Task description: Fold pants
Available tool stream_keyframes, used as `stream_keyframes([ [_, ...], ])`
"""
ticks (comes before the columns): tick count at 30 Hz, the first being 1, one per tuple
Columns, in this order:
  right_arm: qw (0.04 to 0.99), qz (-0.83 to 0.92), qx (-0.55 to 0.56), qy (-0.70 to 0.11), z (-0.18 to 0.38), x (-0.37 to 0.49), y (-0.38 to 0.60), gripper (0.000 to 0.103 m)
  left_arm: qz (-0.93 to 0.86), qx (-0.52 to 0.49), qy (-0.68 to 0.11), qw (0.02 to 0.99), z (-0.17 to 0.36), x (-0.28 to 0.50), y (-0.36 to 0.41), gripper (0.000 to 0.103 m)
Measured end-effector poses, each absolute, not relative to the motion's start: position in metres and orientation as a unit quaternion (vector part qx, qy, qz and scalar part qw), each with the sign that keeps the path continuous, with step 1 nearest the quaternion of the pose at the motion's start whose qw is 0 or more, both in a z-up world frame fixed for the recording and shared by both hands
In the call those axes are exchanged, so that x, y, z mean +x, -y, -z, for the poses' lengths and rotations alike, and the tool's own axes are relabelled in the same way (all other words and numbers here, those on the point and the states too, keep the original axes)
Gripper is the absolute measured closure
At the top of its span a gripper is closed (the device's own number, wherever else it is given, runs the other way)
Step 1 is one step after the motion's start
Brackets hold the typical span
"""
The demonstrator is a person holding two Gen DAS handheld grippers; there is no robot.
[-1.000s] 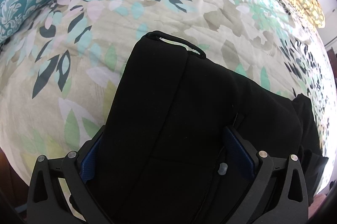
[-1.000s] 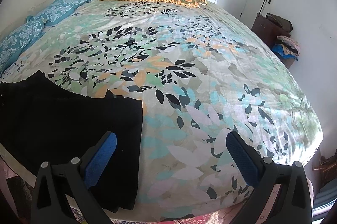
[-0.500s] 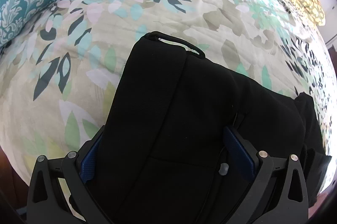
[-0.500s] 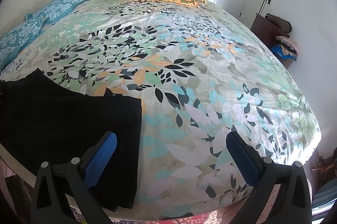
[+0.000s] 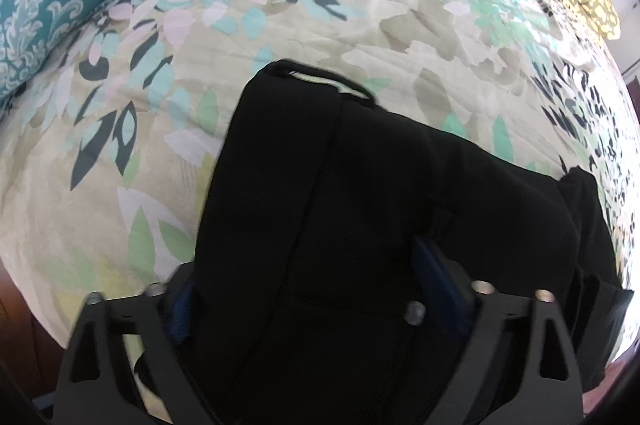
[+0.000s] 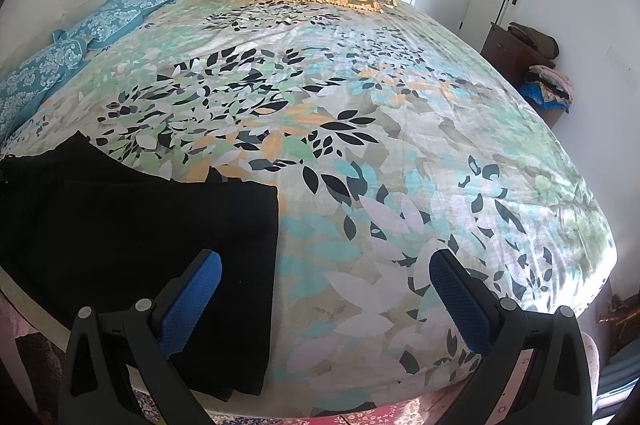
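On the bed (image 6: pixel 400 129), near its front-left edge, the pants (image 6: pixel 132 233) lie folded, with loads of open quilt beyond and to the right. Left hand-held gripper (image 5: pixel 308 289) has black cloth bunched between its fingers, grasping the pants; I'd lay that fold flat, edges lined up. Right hand-held gripper (image 6: pixel 324 289) hangs spread, empty.
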State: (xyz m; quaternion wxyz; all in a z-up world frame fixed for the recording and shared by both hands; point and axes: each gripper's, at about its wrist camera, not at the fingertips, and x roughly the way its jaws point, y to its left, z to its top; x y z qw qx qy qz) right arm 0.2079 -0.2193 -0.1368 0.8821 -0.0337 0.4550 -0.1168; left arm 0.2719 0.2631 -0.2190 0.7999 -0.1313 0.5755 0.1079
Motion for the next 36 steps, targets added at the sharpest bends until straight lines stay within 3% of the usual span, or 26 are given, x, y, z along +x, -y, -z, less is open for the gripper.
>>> stream_keyframes([
  [2, 0.881, 0.115, -0.026, -0.457, 0.138, 0.209, 0.221, 0.000, -0.107, -0.107, -0.572, 0.806, 0.211, 0.268, -0.256, 0.034],
  [3, 0.881, 0.114, -0.022, -0.458, 0.138, 0.210, 0.222, 0.000, -0.107, -0.097, -0.568, 0.810, 0.206, 0.265, -0.253, 0.042],
  [4, 0.882, 0.113, -0.019, -0.458, 0.138, 0.210, 0.222, 0.000, -0.107, -0.090, -0.564, 0.814, 0.201, 0.262, -0.251, 0.060],
  [7, 0.883, 0.107, -0.010, -0.457, 0.138, 0.211, 0.222, 0.000, -0.101, -0.128, -0.550, 0.819, 0.182, 0.249, -0.257, 0.081],
  [15, 0.880, 0.108, 0.021, -0.461, 0.141, 0.213, 0.230, 0.000, 0.043, -0.300, -0.469, 0.830, 0.085, 0.213, -0.209, 0.087],
  [18, 0.881, 0.112, 0.030, -0.459, 0.140, 0.214, 0.234, 0.000, 0.119, -0.286, -0.456, 0.834, 0.061, 0.218, -0.139, 0.088],
  [21, 0.883, 0.116, 0.041, -0.454, 0.137, 0.210, 0.240, 0.000, 0.161, -0.230, -0.474, 0.835, 0.071, 0.230, -0.054, 0.089],
  [26, 0.885, 0.123, 0.079, -0.442, 0.133, 0.199, 0.259, 0.000, 0.215, -0.136, -0.546, 0.798, 0.150, 0.246, 0.067, 0.081],
  [29, 0.890, 0.110, 0.125, -0.424, 0.128, 0.191, 0.274, 0.000, 0.267, -0.116, -0.560, 0.776, 0.156, 0.232, 0.095, 0.075],
  [31, 0.892, 0.089, 0.168, -0.409, 0.126, 0.188, 0.283, 0.000, 0.289, -0.106, -0.536, 0.786, 0.136, 0.222, 0.092, 0.045],
  [33, 0.896, 0.046, 0.211, -0.387, 0.123, 0.190, 0.285, 0.000, 0.271, -0.085, -0.492, 0.823, 0.107, 0.218, 0.070, 0.025],
  [36, 0.900, -0.085, 0.231, -0.361, 0.116, 0.200, 0.260, 0.000, 0.220, -0.078, -0.440, 0.867, 0.074, 0.216, 0.024, 0.018],
])
